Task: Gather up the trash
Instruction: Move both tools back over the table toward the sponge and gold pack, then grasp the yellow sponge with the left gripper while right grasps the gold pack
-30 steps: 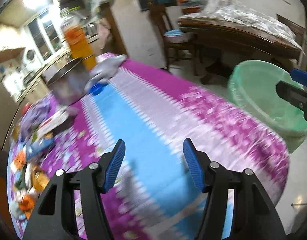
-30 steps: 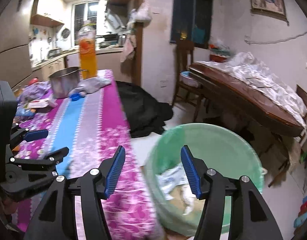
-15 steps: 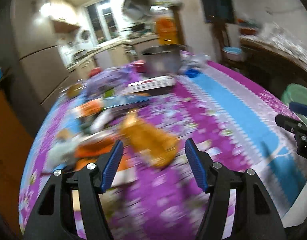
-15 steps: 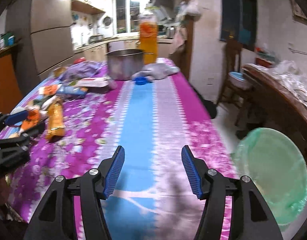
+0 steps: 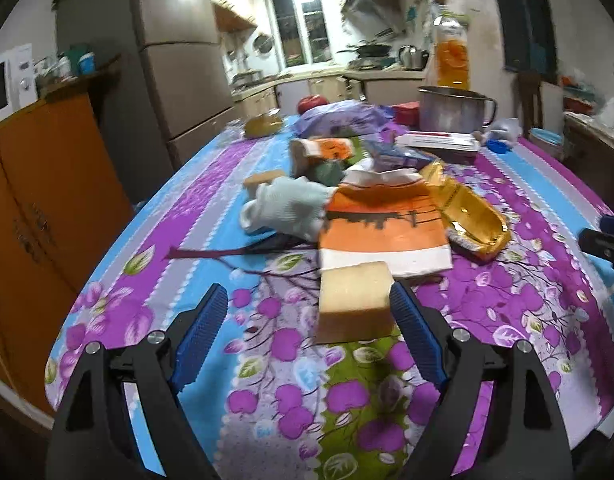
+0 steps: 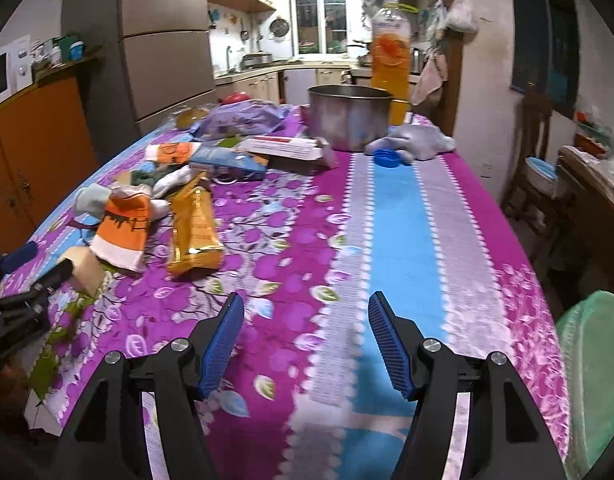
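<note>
A pile of trash lies on the purple flowered tablecloth (image 5: pixel 527 288). A tan cardboard piece (image 5: pixel 353 304) lies nearest, just ahead of my open, empty left gripper (image 5: pixel 309 332) and close to its right finger. Behind it lie an orange and white packet (image 5: pixel 383 220), a yellow snack bag (image 5: pixel 467 216) and a white glove (image 5: pixel 287 206). In the right wrist view my right gripper (image 6: pixel 303 344) is open and empty over bare cloth; the yellow bag (image 6: pixel 195 228) and orange packet (image 6: pixel 123 232) lie to its left. The green trash bin (image 6: pixel 591 376) stands off the table at right.
Farther back stand a steel pot (image 6: pixel 349 122), an orange drink bottle (image 6: pixel 391 64), a purple bag (image 5: pixel 339 120), a red and white box (image 5: pixel 439 142) and a blue lid (image 6: pixel 387 158). An orange cabinet (image 5: pixel 39 184) is on the left. A wooden chair (image 6: pixel 535 152) is on the right.
Both grippers swung left from the green bin toward the trash pile. The left gripper has come up close to the cardboard piece. Both stayed open.
</note>
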`<state>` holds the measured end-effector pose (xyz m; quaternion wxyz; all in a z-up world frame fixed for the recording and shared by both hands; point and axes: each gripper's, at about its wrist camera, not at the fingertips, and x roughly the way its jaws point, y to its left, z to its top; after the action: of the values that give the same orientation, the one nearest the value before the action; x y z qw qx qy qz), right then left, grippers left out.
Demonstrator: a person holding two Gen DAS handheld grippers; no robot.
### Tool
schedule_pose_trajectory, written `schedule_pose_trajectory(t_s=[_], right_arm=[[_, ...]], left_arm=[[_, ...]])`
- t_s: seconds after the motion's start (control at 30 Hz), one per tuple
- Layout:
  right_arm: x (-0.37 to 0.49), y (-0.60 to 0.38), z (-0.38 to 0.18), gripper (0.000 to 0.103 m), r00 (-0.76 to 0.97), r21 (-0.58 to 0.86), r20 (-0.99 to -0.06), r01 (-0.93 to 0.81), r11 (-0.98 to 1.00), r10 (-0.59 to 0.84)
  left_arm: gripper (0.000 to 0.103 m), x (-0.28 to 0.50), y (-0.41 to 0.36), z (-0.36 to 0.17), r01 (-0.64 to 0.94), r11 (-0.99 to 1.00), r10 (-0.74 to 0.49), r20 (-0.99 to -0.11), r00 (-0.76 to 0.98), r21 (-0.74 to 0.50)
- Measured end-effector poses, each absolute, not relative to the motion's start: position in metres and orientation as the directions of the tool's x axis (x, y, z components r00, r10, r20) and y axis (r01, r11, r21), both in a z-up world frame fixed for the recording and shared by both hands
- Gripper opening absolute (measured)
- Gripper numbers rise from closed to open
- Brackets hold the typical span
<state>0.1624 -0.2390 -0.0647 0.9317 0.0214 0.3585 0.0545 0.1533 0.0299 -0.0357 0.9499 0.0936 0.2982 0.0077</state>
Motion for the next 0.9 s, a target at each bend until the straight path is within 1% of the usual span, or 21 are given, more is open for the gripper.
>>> schedule_pose_trajectory(t_s=[0.07,0.13,0.27,0.37,0.4,0.47,0.5,0.53,0.57,0.7,0.77,0.83,0.9], right_arm=[[0.169,-0.234,-0.066,0.065,0.729,0.091,-0.669,-0.111,0.990,0.143],[0.174,-0.228,-0.067,0.066,0.721,0.103,-0.673,-0.133,0.986,0.167],[0.184,-0.222,-0.068,0.066,0.714,0.109,-0.676,-0.148,0.983,0.182],[0.191,-0.218,-0.067,0.066,0.705,0.124,-0.678,-0.167,0.978,0.207],[0.194,-0.214,-0.068,0.066,0.699,0.130,-0.680,-0.184,0.974,0.222],[0.202,-0.209,-0.067,0.066,0.686,0.137,-0.685,-0.213,0.968,0.247],[0.206,-0.207,-0.067,0.066,0.680,0.142,-0.686,-0.224,0.964,0.259],[0.212,-0.204,-0.067,0.066,0.672,0.152,-0.688,-0.239,0.959,0.276],[0.217,-0.202,-0.066,0.066,0.663,0.161,-0.689,-0.252,0.954,0.292],[0.243,-0.190,-0.065,0.066,0.613,0.210,-0.694,-0.330,0.920,0.378],[0.255,-0.182,-0.065,0.065,0.592,0.209,-0.704,-0.354,0.911,0.392],[0.267,-0.174,-0.068,0.059,0.554,0.217,-0.718,-0.396,0.892,0.421],[0.275,-0.166,-0.072,0.050,0.518,0.221,-0.736,-0.423,0.879,0.435]], left_arm=[[0.080,0.151,0.026,-0.036,0.064,0.977,0.060,-0.550,0.833,0.204],[0.080,0.149,0.027,-0.037,0.086,0.978,0.033,-0.547,0.837,0.191],[0.080,0.156,0.028,-0.043,0.094,0.978,0.026,-0.560,0.828,0.184],[0.080,0.161,0.030,-0.046,0.111,0.982,0.002,-0.590,0.807,0.155],[0.078,0.163,0.031,-0.047,0.112,0.983,-0.002,-0.599,0.801,0.147],[0.062,0.167,0.034,-0.049,0.114,0.986,-0.016,-0.617,0.787,0.120],[0.058,0.168,0.037,-0.050,0.132,0.987,-0.047,-0.629,0.776,0.089],[0.045,0.168,0.038,-0.049,0.153,0.987,-0.083,-0.632,0.770,0.057],[0.041,0.167,0.038,-0.049,0.167,0.985,-0.105,-0.634,0.766,0.038],[0.040,0.162,0.038,-0.052,0.156,0.987,-0.096,-0.623,0.776,0.042],[0.040,0.159,0.041,-0.052,0.148,0.988,-0.090,-0.621,0.779,0.043],[0.040,0.159,0.044,-0.050,0.136,0.990,-0.083,-0.619,0.781,0.040],[0.040,0.160,0.050,-0.049,0.122,0.992,-0.078,-0.623,0.778,0.027]])
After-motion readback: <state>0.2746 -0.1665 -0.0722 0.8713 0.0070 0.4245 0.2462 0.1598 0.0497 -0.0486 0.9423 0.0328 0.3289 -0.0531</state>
